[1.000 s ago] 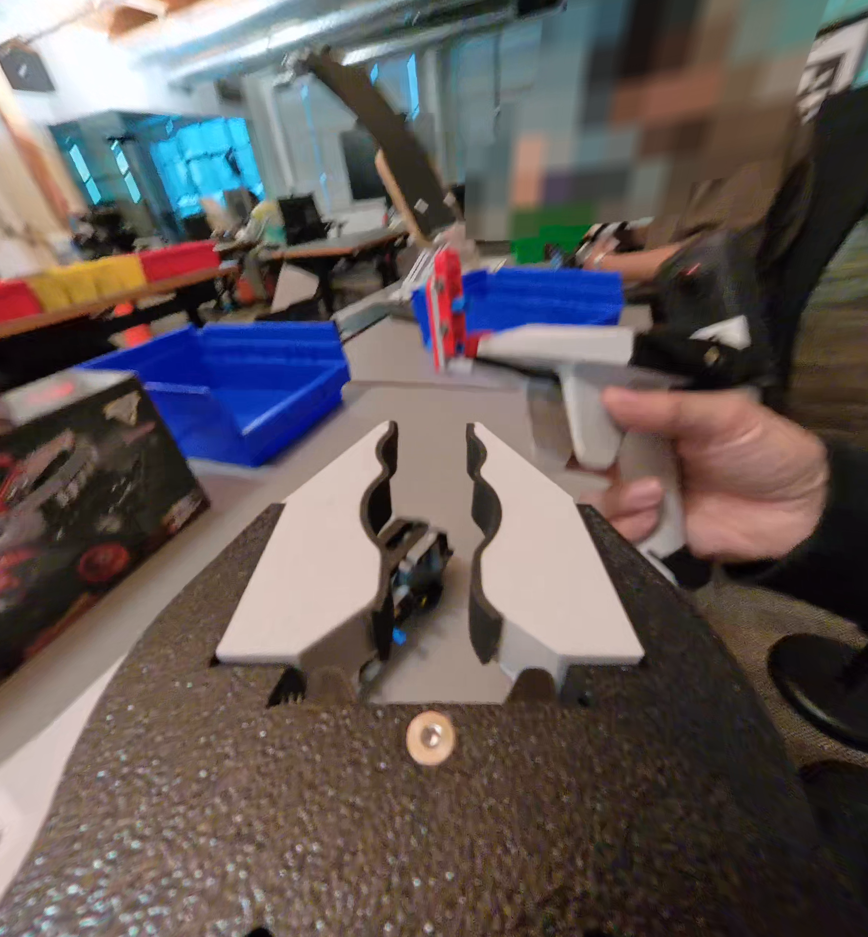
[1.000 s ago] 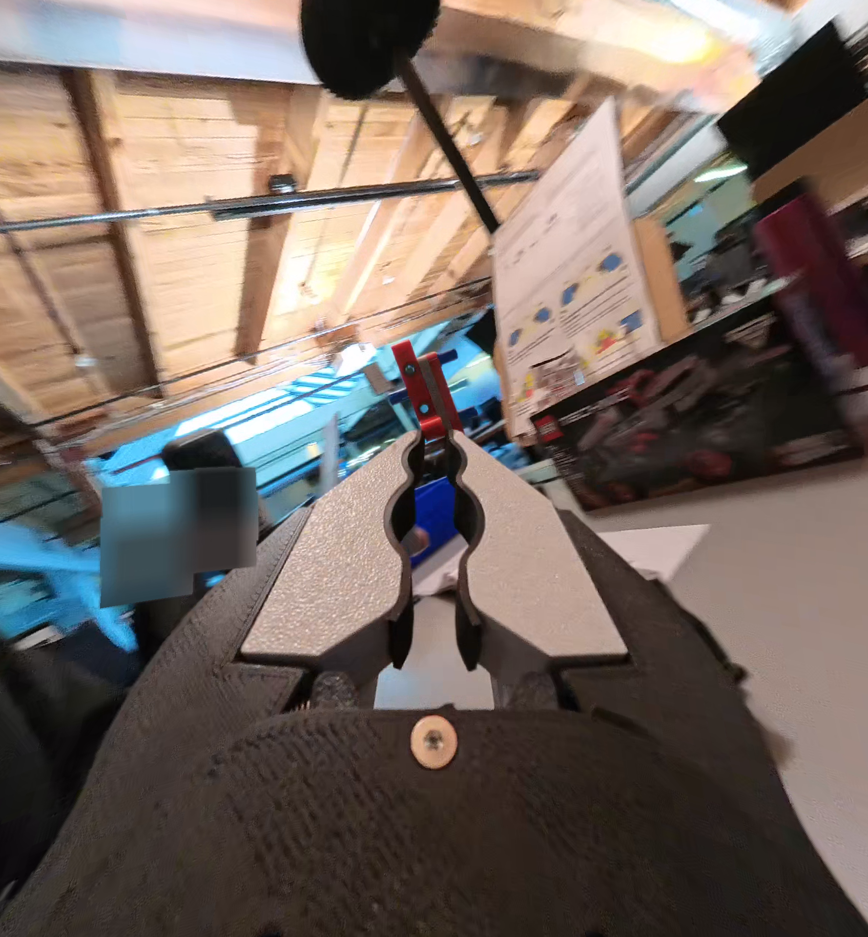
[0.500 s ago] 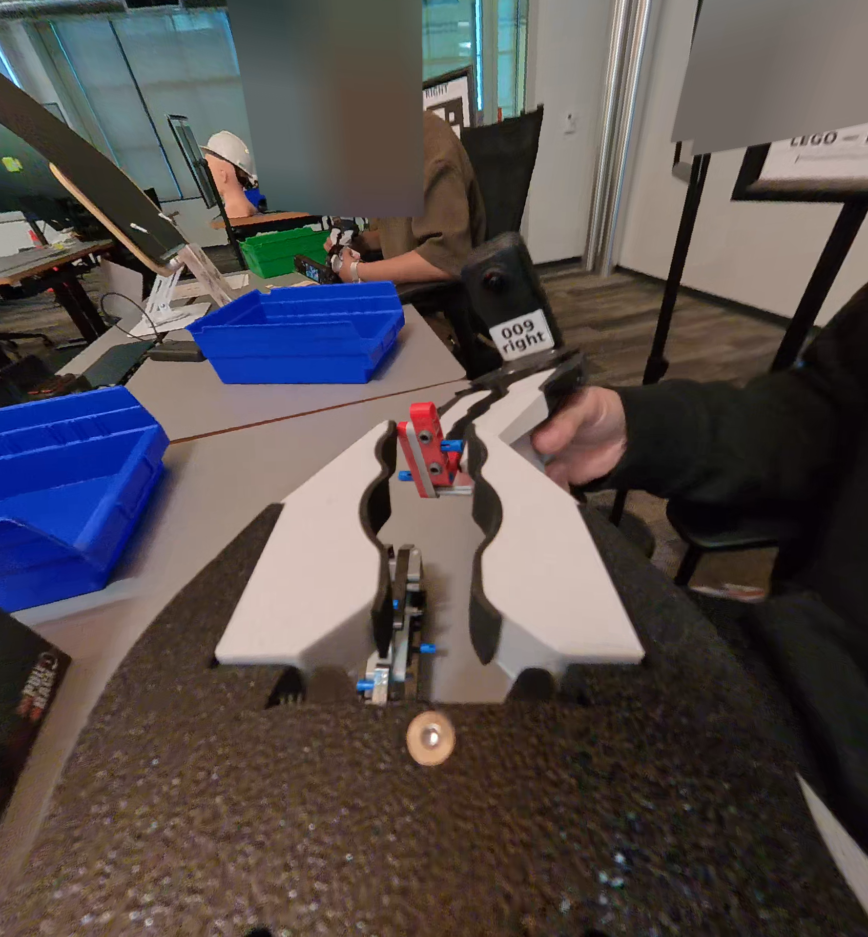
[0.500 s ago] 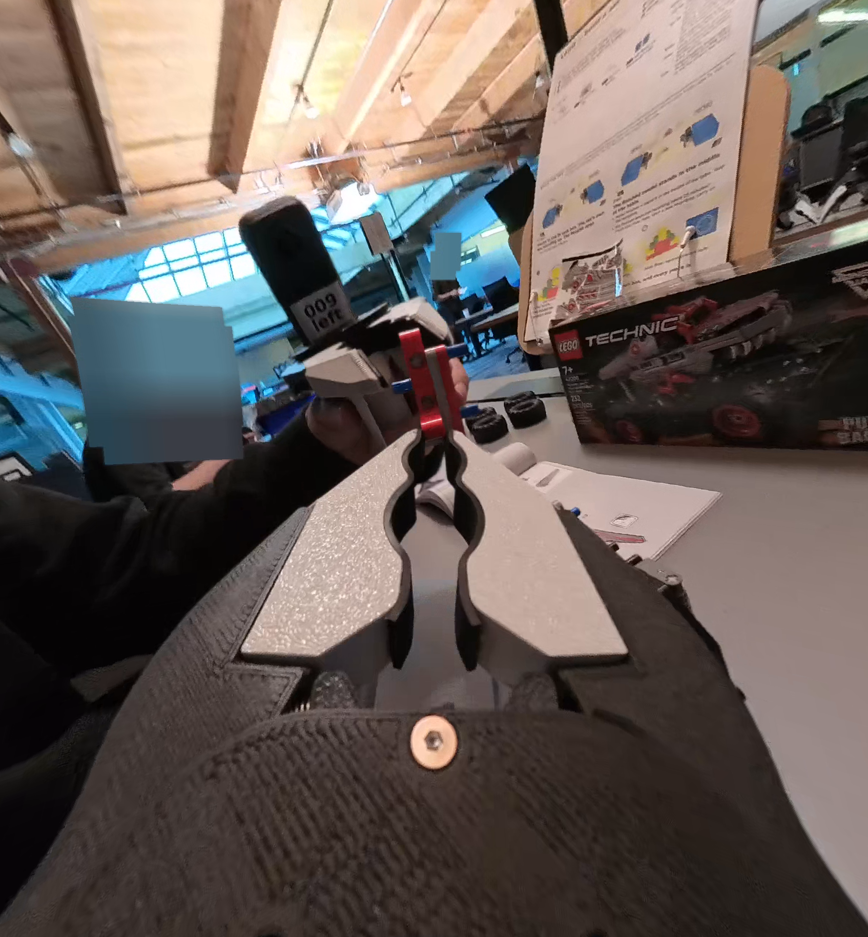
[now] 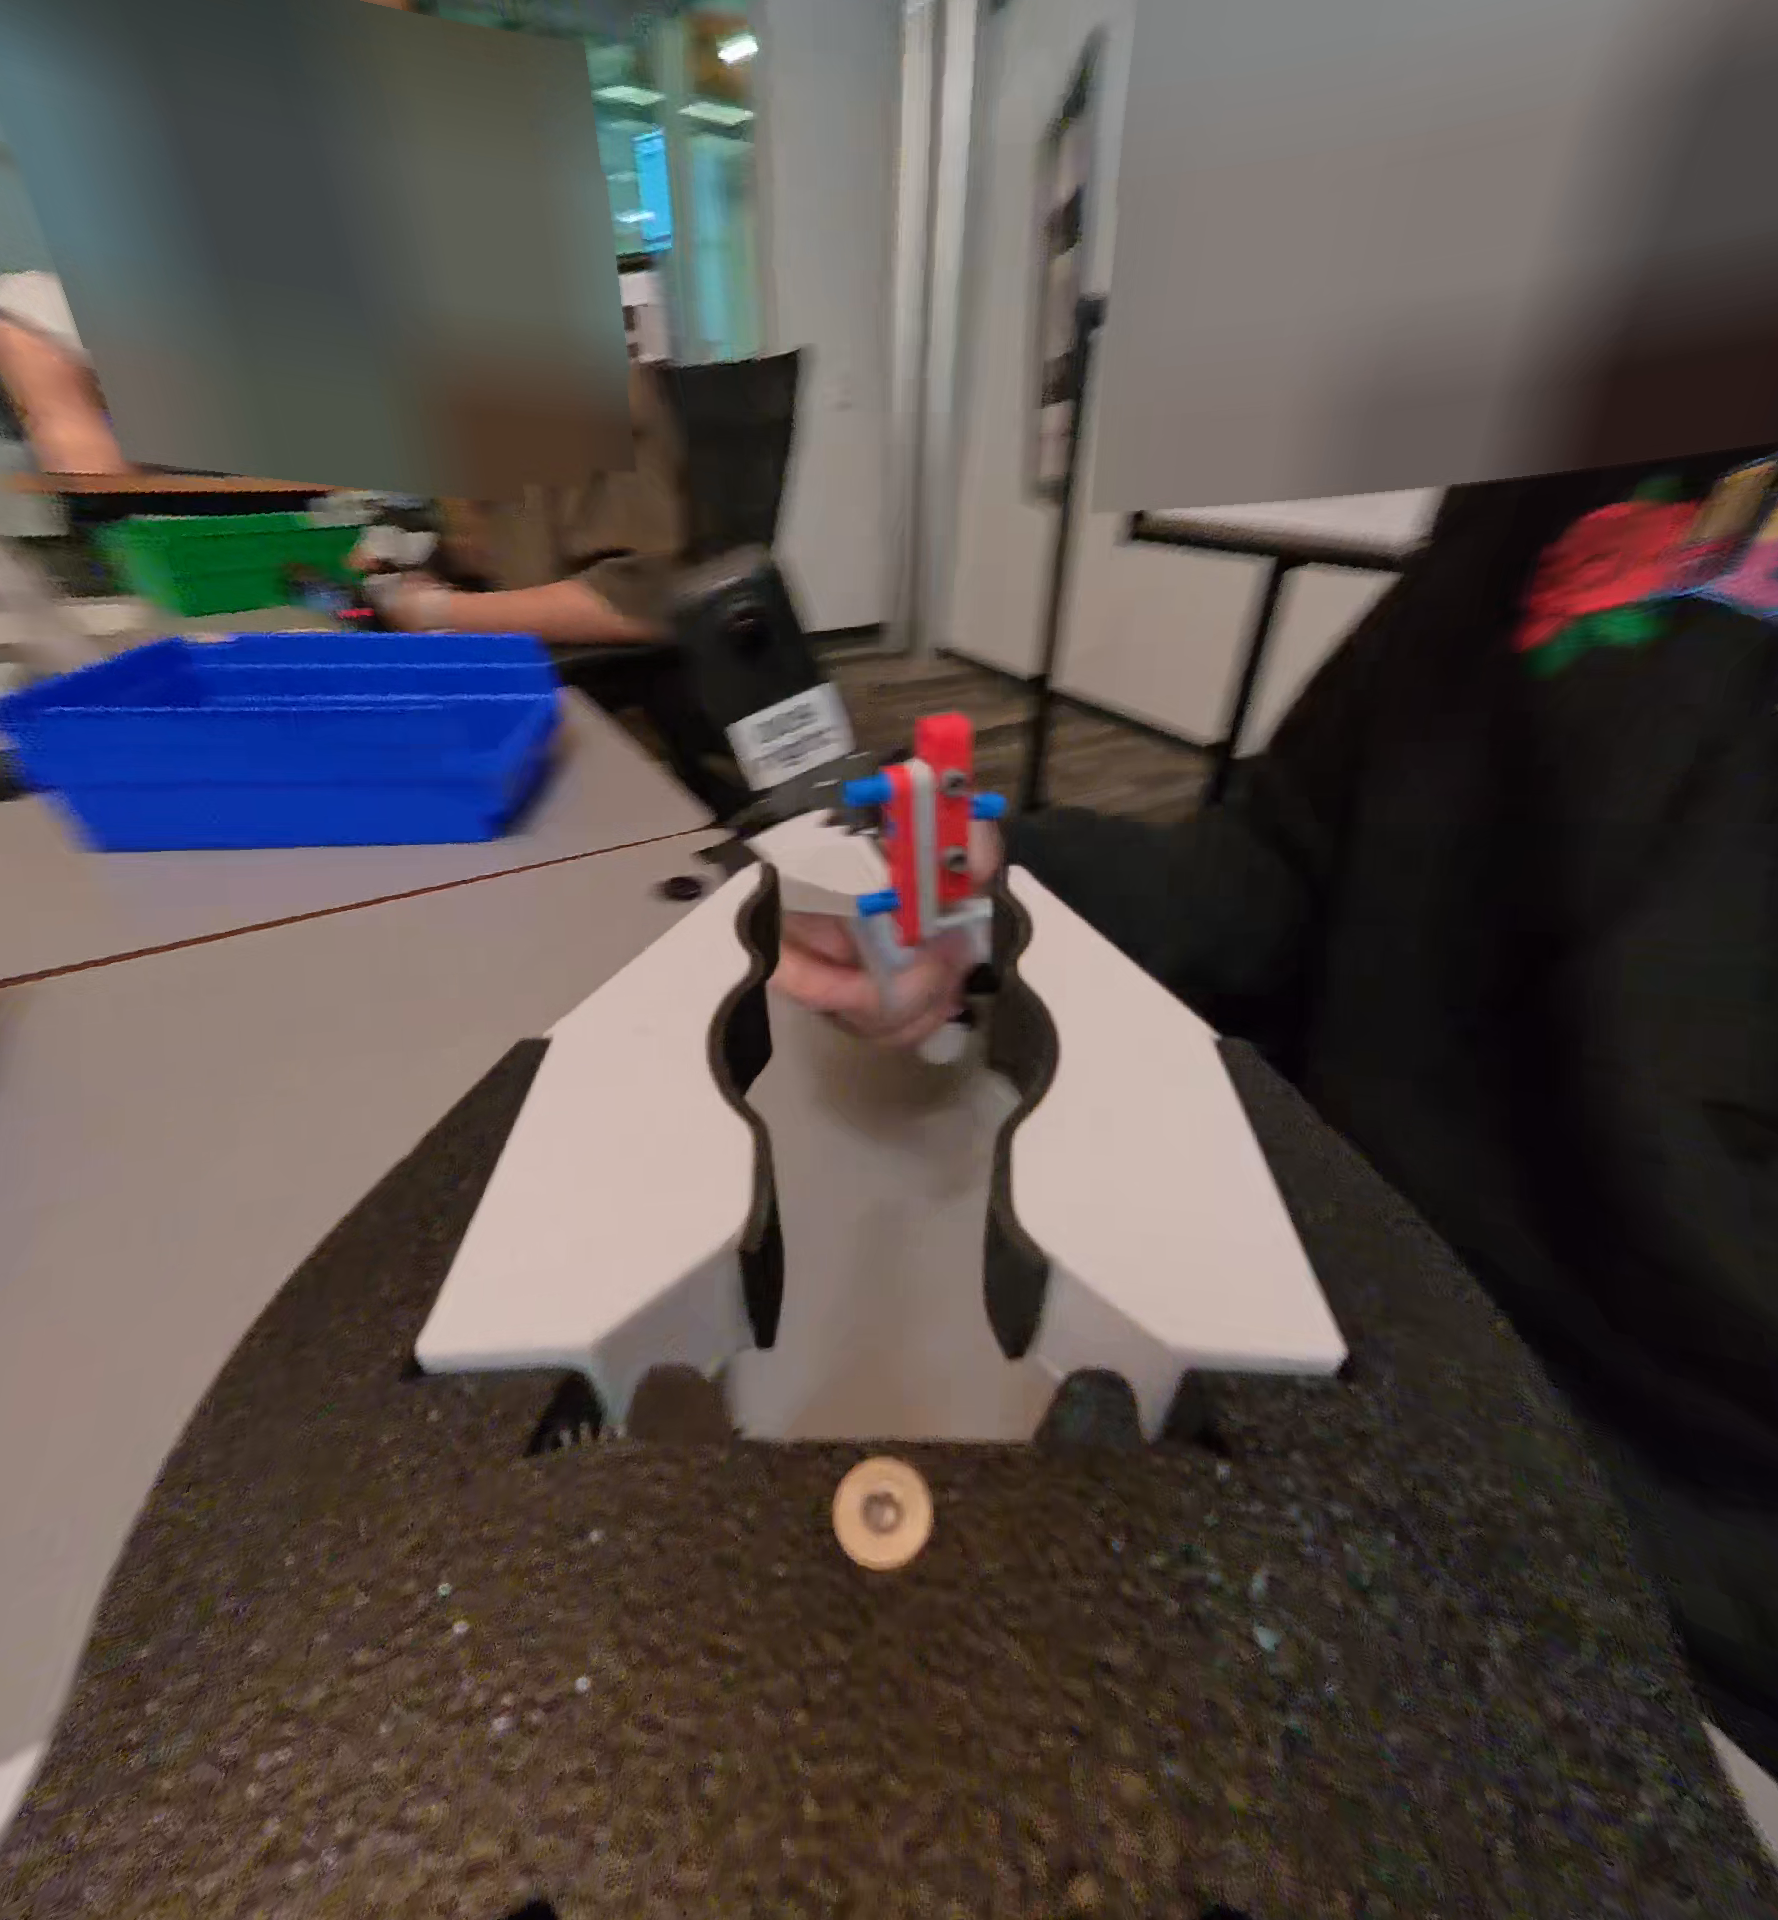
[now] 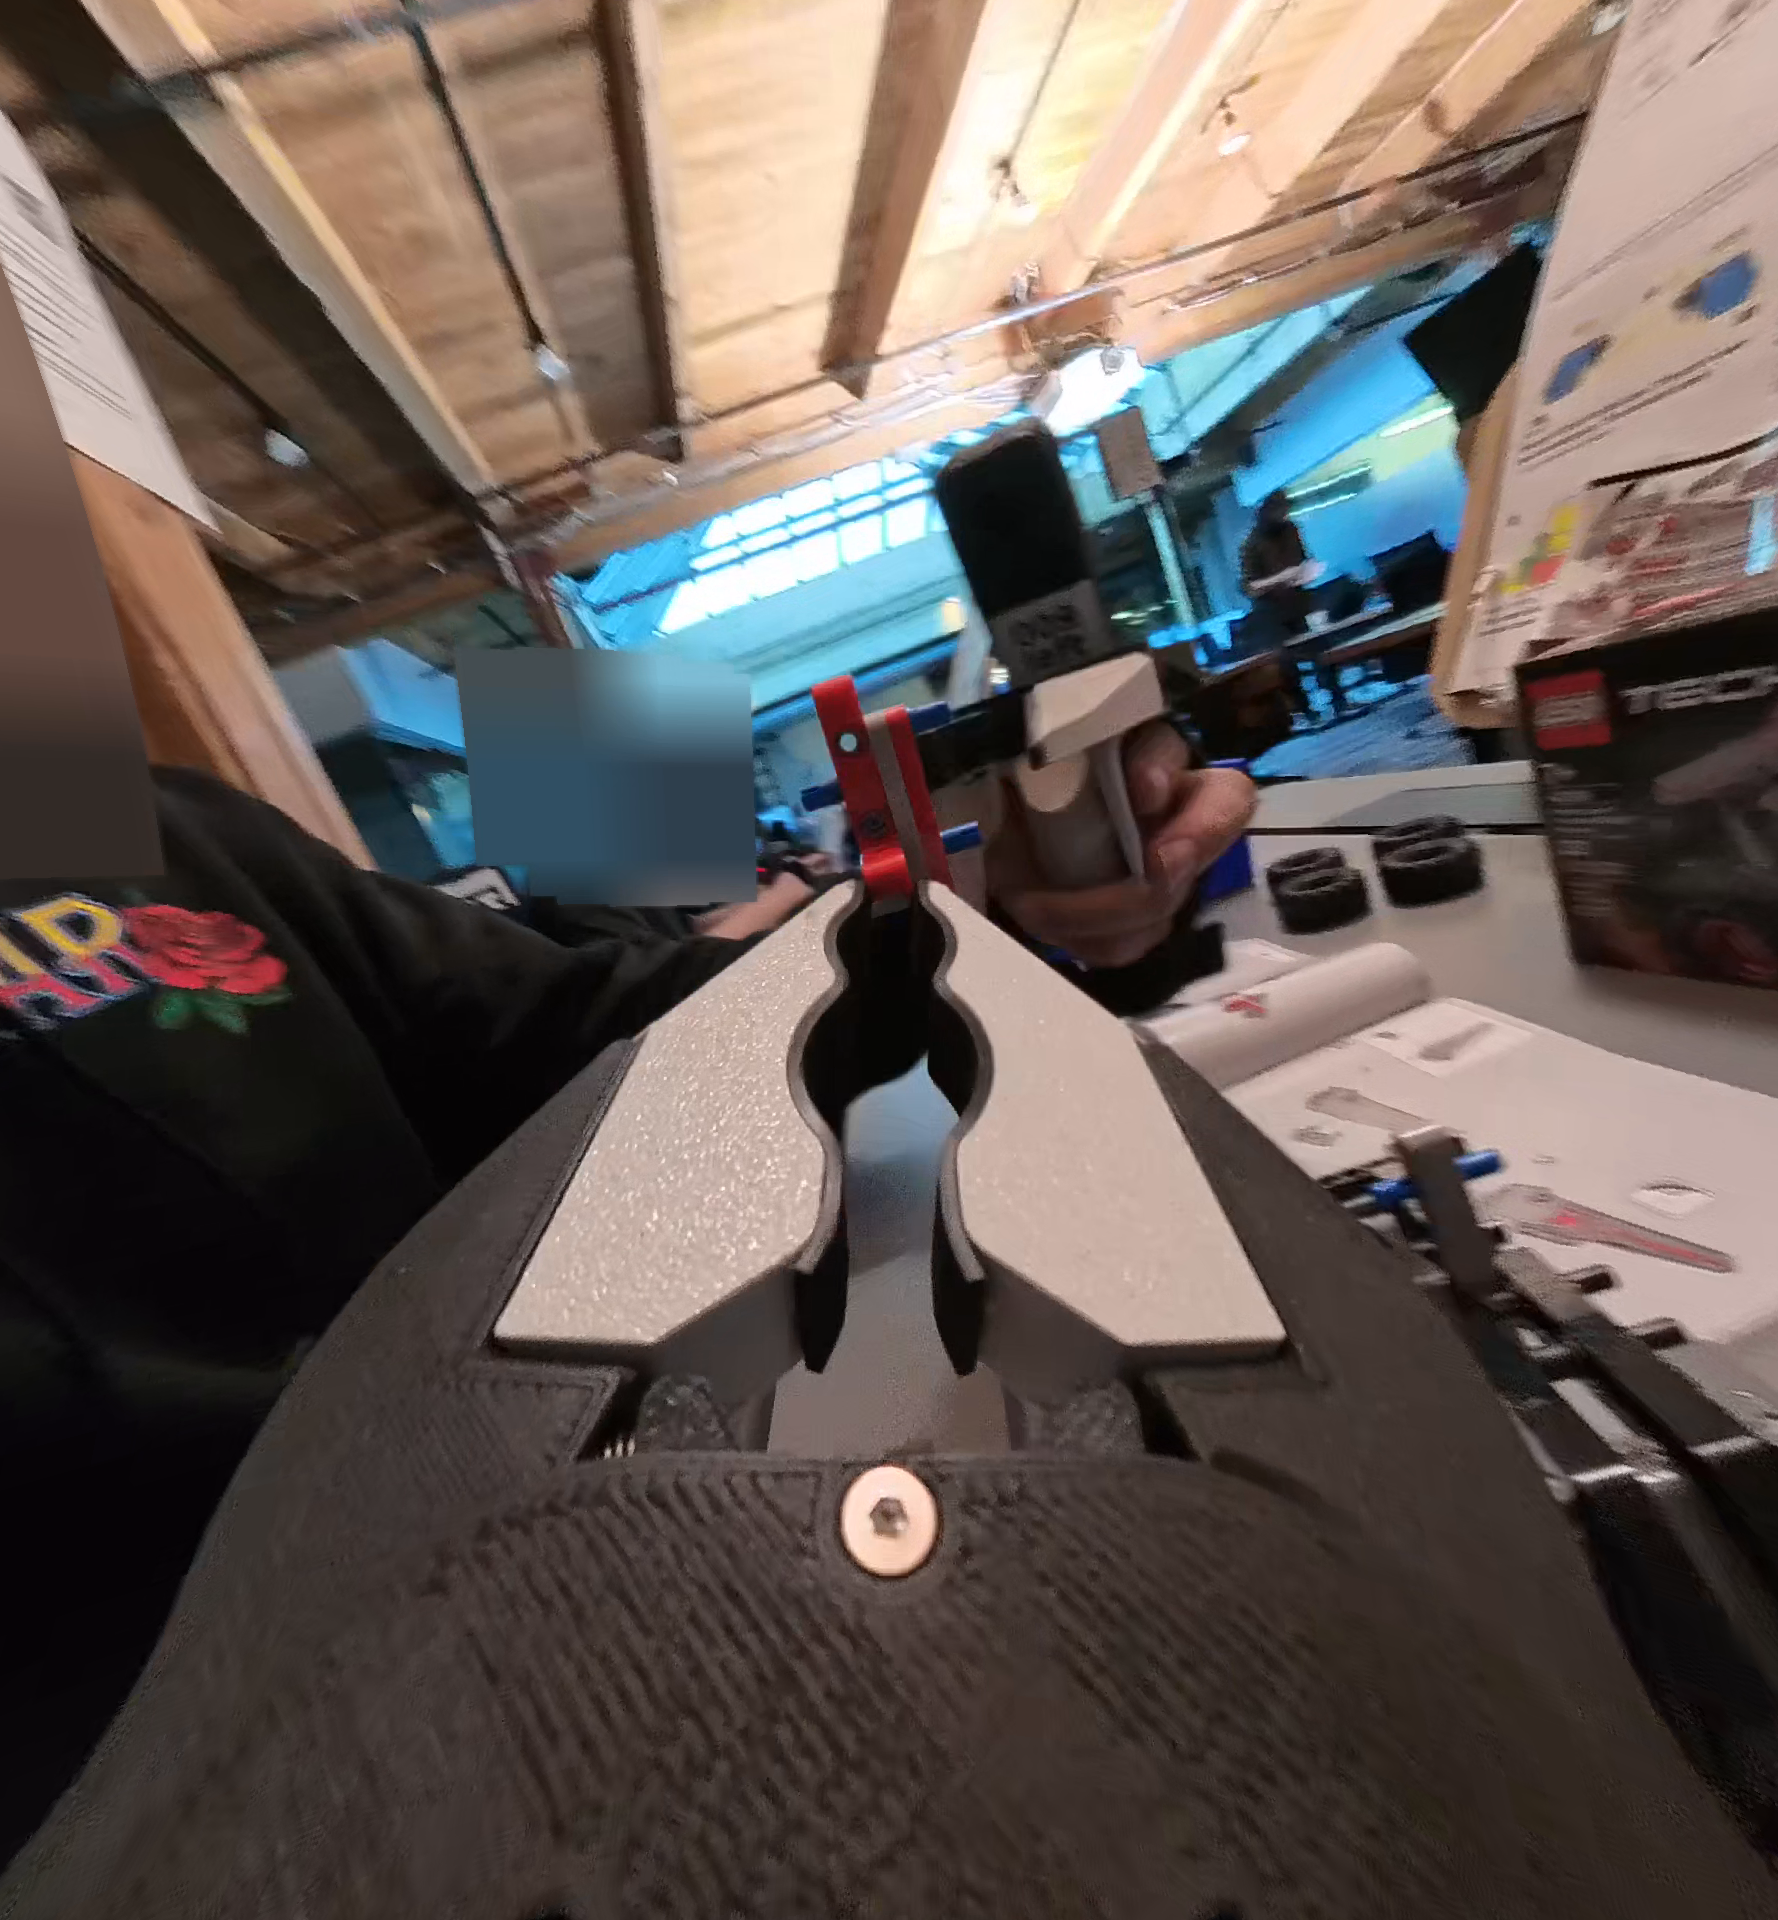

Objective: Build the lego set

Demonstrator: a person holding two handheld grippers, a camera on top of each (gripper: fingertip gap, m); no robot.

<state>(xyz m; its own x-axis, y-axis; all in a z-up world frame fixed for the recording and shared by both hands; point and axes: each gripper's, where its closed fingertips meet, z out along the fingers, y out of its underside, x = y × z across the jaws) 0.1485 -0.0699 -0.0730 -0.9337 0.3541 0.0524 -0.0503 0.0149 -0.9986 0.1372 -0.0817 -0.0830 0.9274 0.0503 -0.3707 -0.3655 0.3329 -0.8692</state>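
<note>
Left tongs (image 5: 880, 935): jaws spread wide, nothing between them, held above the grey surface (image 5: 241, 1060). A blue bin (image 5: 282, 732) stands on that surface to the left. Right tongs (image 6: 890, 899): tips closed on the lower end of a red and grey lego assembly (image 6: 880, 795) with blue pins, held upright in the air. Farther right, black tyres (image 6: 1373, 878), a set box (image 6: 1695, 800) and an instruction sheet (image 6: 1467, 1081) lie on the surface.

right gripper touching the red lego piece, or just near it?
Touching. In the right wrist view, the right gripper has its fingertips closed on the bottom end of the red lego piece, with no gap showing.
</note>
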